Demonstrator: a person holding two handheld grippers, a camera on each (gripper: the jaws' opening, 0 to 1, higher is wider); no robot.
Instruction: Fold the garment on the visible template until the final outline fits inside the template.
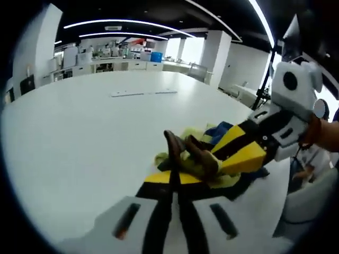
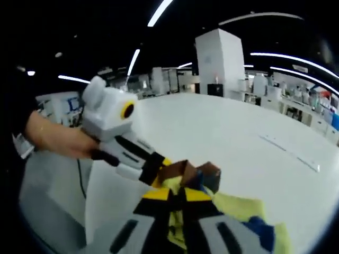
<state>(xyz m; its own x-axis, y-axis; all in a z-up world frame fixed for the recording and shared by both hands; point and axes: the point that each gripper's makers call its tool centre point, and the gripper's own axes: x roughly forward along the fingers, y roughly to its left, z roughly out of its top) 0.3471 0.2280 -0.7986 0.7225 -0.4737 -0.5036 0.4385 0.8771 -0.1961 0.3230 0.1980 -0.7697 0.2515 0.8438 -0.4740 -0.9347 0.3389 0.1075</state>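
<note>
Both grippers are down on the garment (image 1: 225,177) at the near edge of the big white table (image 1: 95,132), and it is all bunched up, a crumpled heap of yellow-green cloth with a patch of blue. In the left gripper view, the left gripper (image 1: 170,145) has its jaws pressed together, brown tips meeting with yellow-green cloth pinched right at them. The right gripper (image 1: 204,153) reaches in from the right, yellow and black with a white body, its brown tips buried in the same heap just beside the left one's. A hand (image 1: 323,135) holds that gripper at the right edge.

Over in the right gripper view, the right gripper (image 2: 201,174) has its jaws drawn in tight on a fold of the garment (image 2: 238,209), yellow cloth bulging up between the black arms. The left gripper (image 2: 172,170) comes in from the left, its brown tips touching the right one's at the heap. A hand (image 2: 58,140) grips its white body. Far across the table lies a thin pale strip (image 1: 143,93), well apart from the garment. Shelves and counters (image 1: 111,55) line the far wall.
</note>
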